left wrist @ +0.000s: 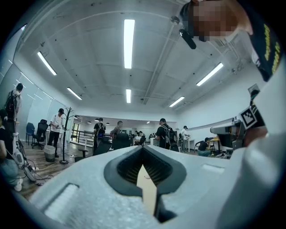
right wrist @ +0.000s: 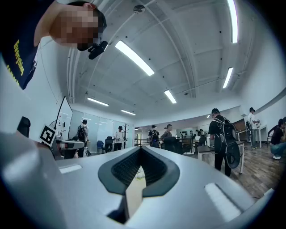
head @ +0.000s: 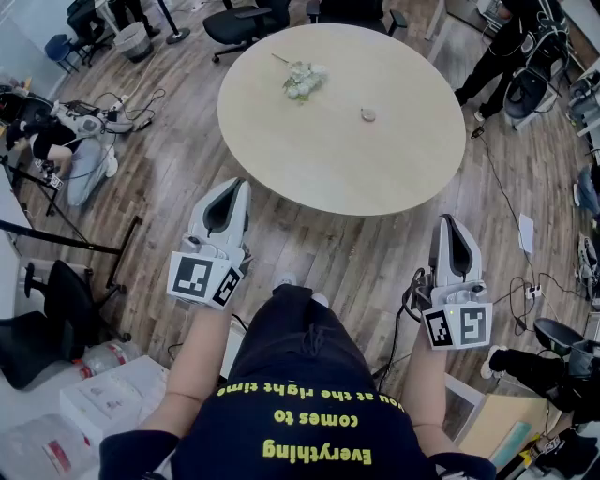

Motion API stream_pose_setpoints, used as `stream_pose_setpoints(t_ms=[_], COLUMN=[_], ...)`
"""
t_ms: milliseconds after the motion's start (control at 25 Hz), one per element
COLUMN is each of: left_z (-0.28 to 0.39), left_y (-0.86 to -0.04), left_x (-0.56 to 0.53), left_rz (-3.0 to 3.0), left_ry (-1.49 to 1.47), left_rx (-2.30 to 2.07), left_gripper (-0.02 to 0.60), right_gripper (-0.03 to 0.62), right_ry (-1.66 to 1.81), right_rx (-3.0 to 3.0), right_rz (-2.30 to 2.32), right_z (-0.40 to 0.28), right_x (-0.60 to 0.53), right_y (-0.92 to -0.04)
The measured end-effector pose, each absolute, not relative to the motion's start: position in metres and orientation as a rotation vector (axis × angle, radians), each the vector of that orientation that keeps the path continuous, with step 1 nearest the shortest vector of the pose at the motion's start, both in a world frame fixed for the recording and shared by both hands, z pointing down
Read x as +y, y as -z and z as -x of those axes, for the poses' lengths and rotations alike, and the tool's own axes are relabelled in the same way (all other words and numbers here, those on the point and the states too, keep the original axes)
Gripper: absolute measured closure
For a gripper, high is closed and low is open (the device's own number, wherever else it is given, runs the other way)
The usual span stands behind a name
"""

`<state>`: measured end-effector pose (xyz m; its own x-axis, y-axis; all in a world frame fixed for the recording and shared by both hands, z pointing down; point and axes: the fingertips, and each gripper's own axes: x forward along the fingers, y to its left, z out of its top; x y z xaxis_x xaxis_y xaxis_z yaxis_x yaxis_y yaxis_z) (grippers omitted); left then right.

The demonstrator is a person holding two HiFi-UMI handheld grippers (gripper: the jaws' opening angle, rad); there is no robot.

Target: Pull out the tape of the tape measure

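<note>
A small round grey tape measure lies on the round light wood table, right of its middle. My left gripper hovers just short of the table's near left edge, jaws closed together with nothing in them. My right gripper is held off the table's near right edge, also shut and empty. Both point level toward the table. In the left gripper view the left gripper shows its dark pads meeting, with a sliver of tabletop behind. The right gripper looks the same in its own view.
A bunch of white flowers lies on the table's far left part. Office chairs stand beyond the table. Cables and gear cover the floor at left, boxes lie at lower left, and several people stand around the room.
</note>
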<state>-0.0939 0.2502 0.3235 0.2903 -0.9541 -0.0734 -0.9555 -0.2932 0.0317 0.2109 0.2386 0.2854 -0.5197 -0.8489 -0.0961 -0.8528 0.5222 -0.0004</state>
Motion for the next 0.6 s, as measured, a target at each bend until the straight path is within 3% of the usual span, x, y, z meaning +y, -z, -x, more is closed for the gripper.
stream_pose_setpoints(t_ms=[600], left_z=[0.076], left_y=[-0.321], left_x=[0.249], left_rz=[2.508], left_ry=[-0.077], left_rx=[1.837], left_gripper=[0.578], right_gripper=[0.574], right_ry=[-0.059], right_rx=[2.644], right_rz=[1.496], right_z=[-0.217], right_x=[0.235], right_y=[-0.279])
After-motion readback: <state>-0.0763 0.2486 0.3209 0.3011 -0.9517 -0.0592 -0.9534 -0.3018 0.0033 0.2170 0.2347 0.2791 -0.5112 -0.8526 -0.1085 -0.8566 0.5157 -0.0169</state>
